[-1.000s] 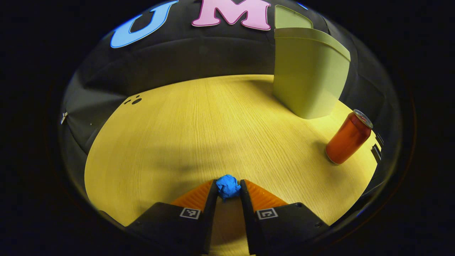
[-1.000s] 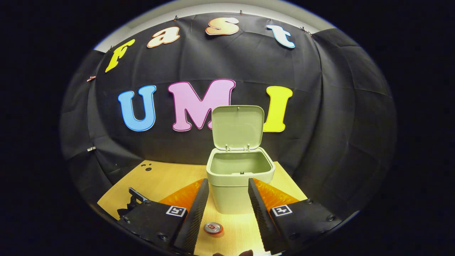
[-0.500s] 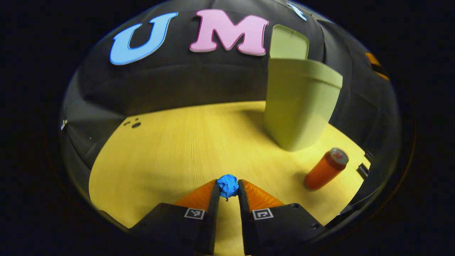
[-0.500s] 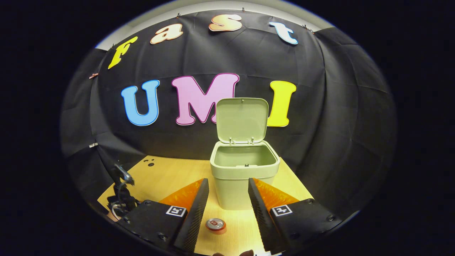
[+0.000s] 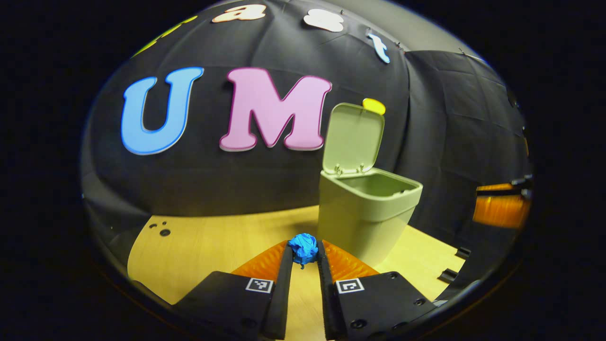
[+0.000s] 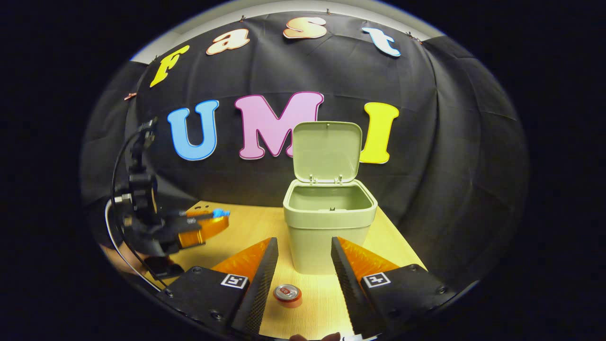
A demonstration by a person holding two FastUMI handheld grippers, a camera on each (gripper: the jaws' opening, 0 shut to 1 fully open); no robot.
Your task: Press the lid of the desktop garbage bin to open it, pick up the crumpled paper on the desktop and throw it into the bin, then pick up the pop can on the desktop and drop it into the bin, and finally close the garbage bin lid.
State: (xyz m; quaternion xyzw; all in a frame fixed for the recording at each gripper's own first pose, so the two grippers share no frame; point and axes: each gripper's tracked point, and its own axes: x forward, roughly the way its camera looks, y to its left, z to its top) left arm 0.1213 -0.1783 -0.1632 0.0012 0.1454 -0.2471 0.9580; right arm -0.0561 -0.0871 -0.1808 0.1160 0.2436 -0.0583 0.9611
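Observation:
My left gripper (image 5: 303, 252) is shut on a blue crumpled paper (image 5: 303, 247), held above the wooden table. Ahead and to its right stands the pale green bin (image 5: 364, 215), its lid (image 5: 352, 139) upright and open. In the right gripper view the same bin (image 6: 327, 227) sits in the middle with its lid (image 6: 326, 151) raised, and the left gripper (image 6: 215, 216) hovers at the left with the blue paper (image 6: 219, 213) at its tips. My right gripper (image 6: 300, 246) is open above the table, and the orange pop can (image 6: 287, 294) stands upright below, between its fingers.
The wooden table (image 6: 246, 229) ends at black cloth walls behind and on both sides. A person's hand (image 6: 125, 258) holds the left gripper at the table's left edge. Small dark holes (image 5: 161, 229) mark the table's far left corner.
My left gripper has risen from the table with the paper and swung toward the bin, which now shows its open top. The right gripper has barely shifted.

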